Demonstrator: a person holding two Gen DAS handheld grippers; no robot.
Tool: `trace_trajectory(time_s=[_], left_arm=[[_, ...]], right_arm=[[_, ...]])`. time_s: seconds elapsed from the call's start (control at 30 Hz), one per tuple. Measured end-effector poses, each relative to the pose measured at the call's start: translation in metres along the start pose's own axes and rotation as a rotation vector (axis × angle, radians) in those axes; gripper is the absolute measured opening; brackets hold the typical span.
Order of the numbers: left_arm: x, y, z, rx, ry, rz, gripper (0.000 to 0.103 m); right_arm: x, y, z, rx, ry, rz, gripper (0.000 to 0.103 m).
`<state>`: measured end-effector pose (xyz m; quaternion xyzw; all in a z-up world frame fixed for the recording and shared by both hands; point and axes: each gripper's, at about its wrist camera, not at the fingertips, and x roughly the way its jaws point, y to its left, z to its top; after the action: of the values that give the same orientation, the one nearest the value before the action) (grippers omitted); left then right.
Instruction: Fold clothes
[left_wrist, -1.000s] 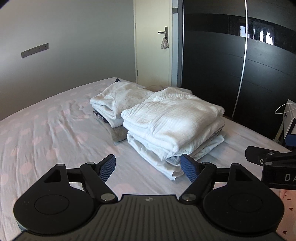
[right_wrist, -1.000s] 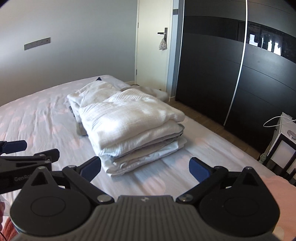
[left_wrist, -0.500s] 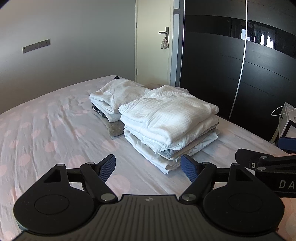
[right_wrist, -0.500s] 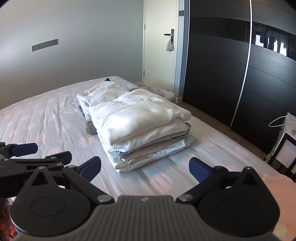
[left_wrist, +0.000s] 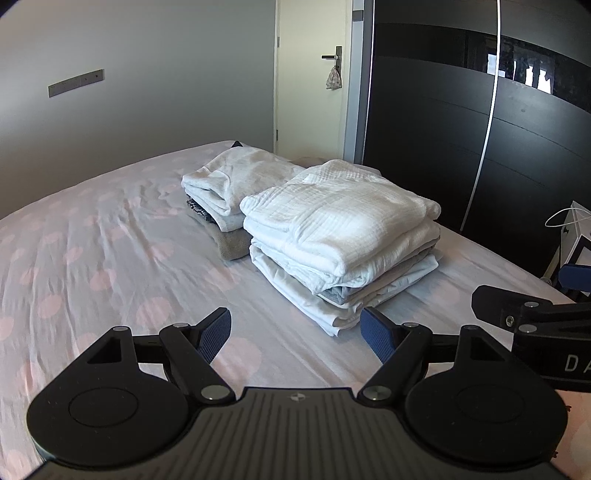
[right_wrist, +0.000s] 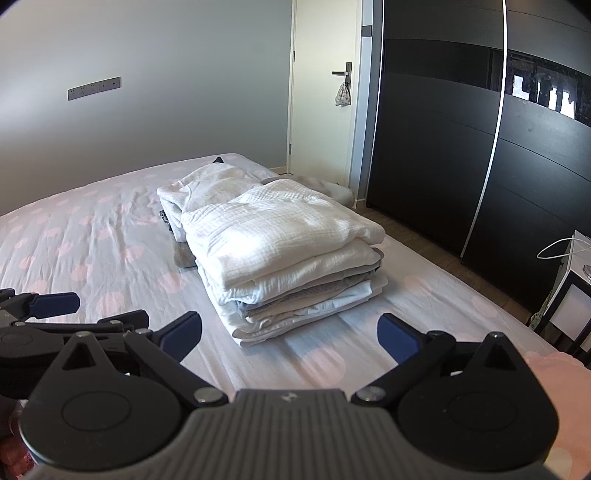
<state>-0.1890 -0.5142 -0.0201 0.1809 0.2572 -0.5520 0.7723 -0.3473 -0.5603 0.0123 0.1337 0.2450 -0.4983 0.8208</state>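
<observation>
A stack of folded white clothes (left_wrist: 340, 236) lies on the bed, also in the right wrist view (right_wrist: 284, 254). Behind it sits a second folded pile (left_wrist: 236, 181) of white, patterned and grey pieces, seen in the right wrist view too (right_wrist: 199, 188). My left gripper (left_wrist: 295, 334) is open and empty, held above the sheet in front of the stack. My right gripper (right_wrist: 290, 332) is open and empty, also short of the stack. Each gripper shows at the edge of the other's view.
The bed (left_wrist: 92, 266) has a pale sheet with pink dots. A black sliding wardrobe (left_wrist: 480, 129) stands to the right, a cream door (left_wrist: 314, 81) at the back. A white bag and a small stand (right_wrist: 569, 280) sit beside the bed at right.
Both grippers have drawn back from the stack and risen a little; the folded piles look smaller and farther away. Both stay open.
</observation>
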Motion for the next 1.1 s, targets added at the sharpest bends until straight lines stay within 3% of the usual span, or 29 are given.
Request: trace_trajectory(time_s=[1.1], left_arm=[[-0.0037, 0.0076, -0.0019, -0.024, 0.026, 0.009, 0.076]], right_arm=[[-0.0036, 0.0069, -0.0030, -0.011, -0.012, -0.004, 0.102]])
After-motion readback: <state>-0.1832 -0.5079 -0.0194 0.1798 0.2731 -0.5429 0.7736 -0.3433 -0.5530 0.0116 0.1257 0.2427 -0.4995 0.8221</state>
